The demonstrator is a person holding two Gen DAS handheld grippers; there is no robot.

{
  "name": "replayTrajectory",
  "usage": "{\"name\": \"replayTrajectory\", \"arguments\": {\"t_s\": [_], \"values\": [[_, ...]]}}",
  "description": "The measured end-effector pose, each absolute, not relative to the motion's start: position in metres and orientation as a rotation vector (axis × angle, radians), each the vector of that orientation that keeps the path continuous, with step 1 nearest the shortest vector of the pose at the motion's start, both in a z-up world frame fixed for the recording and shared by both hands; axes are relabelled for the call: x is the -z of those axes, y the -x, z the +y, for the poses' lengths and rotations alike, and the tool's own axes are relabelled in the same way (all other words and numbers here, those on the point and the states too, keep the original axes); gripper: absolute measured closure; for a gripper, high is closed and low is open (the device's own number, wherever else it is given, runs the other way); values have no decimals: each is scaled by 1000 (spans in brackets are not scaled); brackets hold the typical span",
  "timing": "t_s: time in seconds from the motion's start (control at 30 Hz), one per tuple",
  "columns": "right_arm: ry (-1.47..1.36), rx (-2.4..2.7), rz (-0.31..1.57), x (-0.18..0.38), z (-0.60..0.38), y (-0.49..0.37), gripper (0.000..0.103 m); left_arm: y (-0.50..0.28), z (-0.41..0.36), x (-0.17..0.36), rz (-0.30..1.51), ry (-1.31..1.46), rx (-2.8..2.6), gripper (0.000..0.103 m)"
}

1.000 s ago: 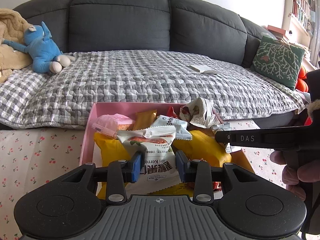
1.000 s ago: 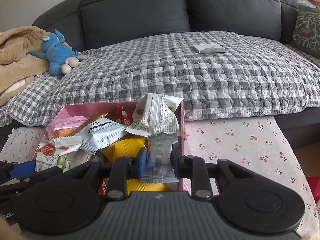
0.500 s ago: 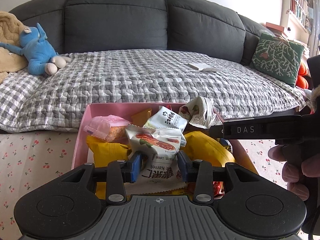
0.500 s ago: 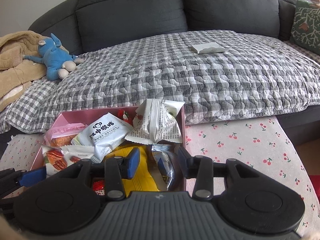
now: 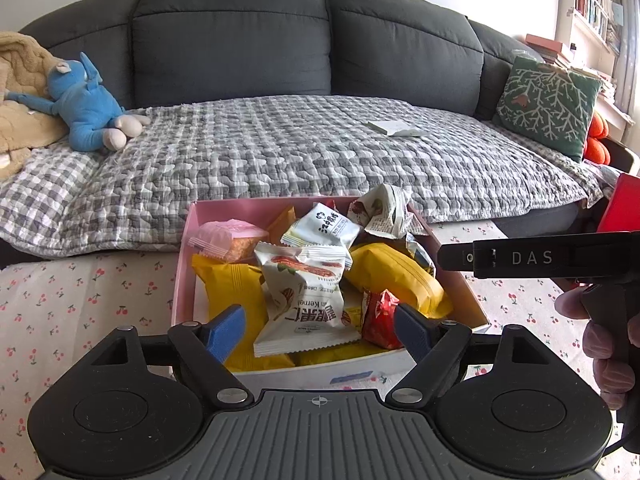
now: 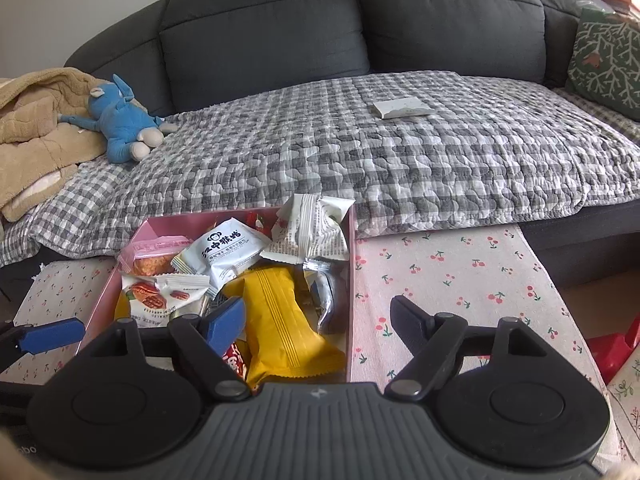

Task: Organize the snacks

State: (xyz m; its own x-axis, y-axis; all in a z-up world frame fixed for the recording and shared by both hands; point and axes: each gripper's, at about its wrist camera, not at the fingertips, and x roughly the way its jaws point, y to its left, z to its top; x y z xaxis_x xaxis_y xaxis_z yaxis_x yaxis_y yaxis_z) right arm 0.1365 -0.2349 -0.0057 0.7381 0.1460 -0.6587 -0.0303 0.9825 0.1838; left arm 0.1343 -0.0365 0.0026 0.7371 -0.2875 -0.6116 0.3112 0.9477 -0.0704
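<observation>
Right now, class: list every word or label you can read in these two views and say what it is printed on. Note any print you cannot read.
"DAS": on the right gripper, side of its black body.
"Kernel", upside down: on the white nut packet.
Chinese characters on the white monkey-logo packet: not read here.
Fine print on the crumpled newsprint-pattern wrapper: too small.

Cherry-print surface (image 6: 460, 280) with one pink box (image 5: 182, 264) on it

The surface, covered in a pale cloth with small red cherries, stands against the front of a grey sofa; the pink box (full of snack packets) sits at its far edge, nearer the left end in the right wrist view, and bare cloth runs to either side of it.
</observation>
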Motion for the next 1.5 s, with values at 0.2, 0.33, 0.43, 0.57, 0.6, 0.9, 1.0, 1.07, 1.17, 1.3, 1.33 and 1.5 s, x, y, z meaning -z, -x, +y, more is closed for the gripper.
{"name": "replayTrajectory", "arguments": {"t_s": [0.2, 0.33, 0.43, 0.57, 0.6, 0.9, 1.0, 1.07, 1.17, 1.3, 1.33, 1.5], "values": [[-153, -105, 757, 2, -228, -115, 16, -112, -31, -5, 696, -64, 303, 11], [-152, -99, 771, 1, -224, -100, 11, -100, -24, -7, 720, -65, 274, 8], [-155, -96, 783, -1, -223, -91, 10, -91, -20, -8, 736, -57, 258, 6], [-156, -85, 803, -5, -221, -79, 6, -83, -13, -10, 764, -38, 244, 5], [-158, -85, 805, -6, -221, -77, 5, -80, -11, -12, 771, -27, 241, 4], [-26, -113, 849, -9, -204, -54, 3, -65, 3, -17, 815, -3, 213, 2], [7, -123, 857, -14, -202, -47, 3, -62, 8, -20, 823, 6, 177, 2], [7, -121, 851, -18, -202, -44, 2, -60, 10, -21, 828, 6, 152, 1], [-3, -124, 850, -21, -200, -41, 1, -54, 7, -21, 820, -22, 121, 1], [29, -117, 839, -21, -193, -38, 1, -48, 0, -22, 807, -72, 103, 0], [42, -112, 836, -20, -191, -37, 1, -47, -1, -23, 805, -77, 98, 0], [40, -109, 835, -19, -188, -38, 1, -43, -5, -25, 791, -80, 83, 0]]}}
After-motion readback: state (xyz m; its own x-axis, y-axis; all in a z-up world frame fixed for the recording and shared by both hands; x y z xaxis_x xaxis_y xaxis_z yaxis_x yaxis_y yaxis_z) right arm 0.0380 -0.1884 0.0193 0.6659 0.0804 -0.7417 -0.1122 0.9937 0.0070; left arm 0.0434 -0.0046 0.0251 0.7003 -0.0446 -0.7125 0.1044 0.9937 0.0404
